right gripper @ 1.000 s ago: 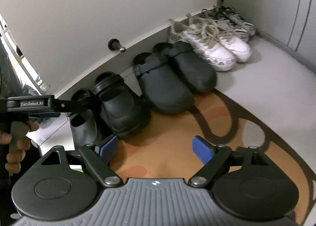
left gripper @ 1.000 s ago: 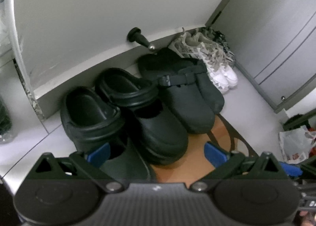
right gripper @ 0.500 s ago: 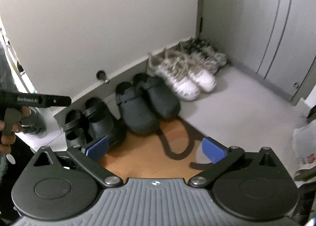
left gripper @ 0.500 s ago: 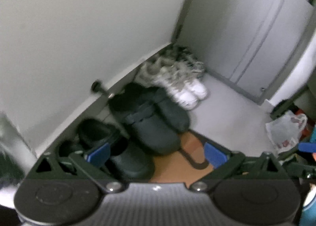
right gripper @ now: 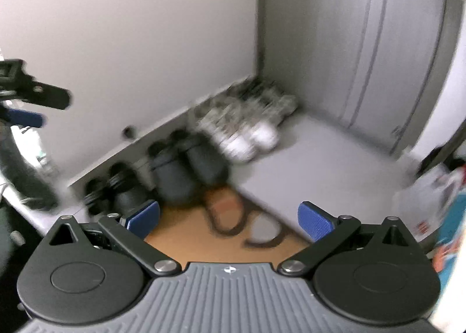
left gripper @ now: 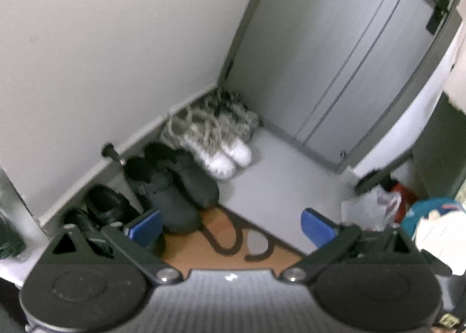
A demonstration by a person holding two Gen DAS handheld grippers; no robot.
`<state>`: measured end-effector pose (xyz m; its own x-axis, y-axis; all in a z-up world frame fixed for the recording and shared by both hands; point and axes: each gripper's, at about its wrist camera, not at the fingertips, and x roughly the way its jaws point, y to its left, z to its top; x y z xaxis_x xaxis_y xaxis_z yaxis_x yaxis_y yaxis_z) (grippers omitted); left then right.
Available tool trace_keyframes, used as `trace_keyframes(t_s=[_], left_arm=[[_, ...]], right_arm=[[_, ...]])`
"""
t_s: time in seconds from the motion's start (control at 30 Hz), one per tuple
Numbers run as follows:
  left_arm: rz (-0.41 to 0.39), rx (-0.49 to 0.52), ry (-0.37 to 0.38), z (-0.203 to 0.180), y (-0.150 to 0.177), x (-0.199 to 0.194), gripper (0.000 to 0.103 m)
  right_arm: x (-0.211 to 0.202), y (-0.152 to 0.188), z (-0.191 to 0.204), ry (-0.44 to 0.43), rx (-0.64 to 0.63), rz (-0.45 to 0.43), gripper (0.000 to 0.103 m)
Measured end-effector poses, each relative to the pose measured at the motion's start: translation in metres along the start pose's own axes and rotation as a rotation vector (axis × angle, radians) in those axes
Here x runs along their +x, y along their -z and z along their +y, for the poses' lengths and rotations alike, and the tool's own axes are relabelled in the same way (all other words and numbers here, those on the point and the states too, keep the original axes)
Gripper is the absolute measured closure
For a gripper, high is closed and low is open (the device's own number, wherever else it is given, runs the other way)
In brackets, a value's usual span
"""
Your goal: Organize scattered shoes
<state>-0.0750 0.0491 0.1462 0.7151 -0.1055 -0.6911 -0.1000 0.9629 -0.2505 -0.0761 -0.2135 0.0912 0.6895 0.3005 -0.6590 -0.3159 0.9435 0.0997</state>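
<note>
Left wrist view: the left gripper (left gripper: 230, 223) hangs in the air with its jaws spread wide and nothing between the blue pads (left gripper: 144, 226). All shoes stand in one row along the base of the white wall (left gripper: 116, 41), toes pointing away from it. At the near end of the wall sit the black rubber clogs (left gripper: 102, 210), partly hidden behind the left pad. Next along the wall come the dark strapped clogs (left gripper: 174, 187), directly below the door stopper (left gripper: 112, 152) fixed to the wall. Beyond them stand the white sneakers (left gripper: 221, 152), and a further patterned pair (left gripper: 230, 102) fills the corner where the wall meets the grey cabinet doors (left gripper: 335, 70). An orange mat (left gripper: 198, 248) lies in front of the clogs, away from the wall. A plastic bag (left gripper: 372, 210) lies far from the wall, at the right edge.

Right wrist view: the picture is blurred. The right gripper (right gripper: 228, 220) likewise has its jaws fully apart, empty. The same row lines the wall (right gripper: 145, 27): black rubber clogs (right gripper: 119, 193), dark strapped clogs (right gripper: 186, 167), white sneakers (right gripper: 247, 137). The left gripper (right gripper: 32, 105) shows at the left edge, in front of the wall, above the shoes.
</note>
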Motion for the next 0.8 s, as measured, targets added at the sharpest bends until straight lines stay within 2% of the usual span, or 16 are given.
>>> trace_keyframes(t_s=[0.17,0.37,0.47,0.53,0.7,0.8], left_arm=[[-0.058,-0.081,-0.015,-0.026,0.011,-0.021,0.000],[-0.060,-0.158,-0.095,-0.041,0.021,-0.006,0.000],[-0.137,-0.143,-0.126,-0.038,0.031,0.004,0.000],[-0.138,-0.150,-0.199,-0.031,0.041,0.011,0.000],[-0.119,-0.171,-0.275,-0.022,0.046,0.030,0.000],[-0.115,-0.133,-0.302,-0.028,0.057,0.033,0.000]], right_arm=[[-0.003,-0.002,-0.011,-0.073,0.051,0.020,0.000],[-0.003,0.004,-0.019,-0.095,0.040,0.015,0.000],[-0.003,0.004,-0.024,-0.092,0.042,0.017,0.000],[-0.002,0.003,-0.032,-0.114,0.080,0.016,0.000],[0.004,0.008,-0.036,-0.083,0.047,0.027,0.000],[0.004,0.007,-0.038,-0.095,0.054,0.033,0.000]])
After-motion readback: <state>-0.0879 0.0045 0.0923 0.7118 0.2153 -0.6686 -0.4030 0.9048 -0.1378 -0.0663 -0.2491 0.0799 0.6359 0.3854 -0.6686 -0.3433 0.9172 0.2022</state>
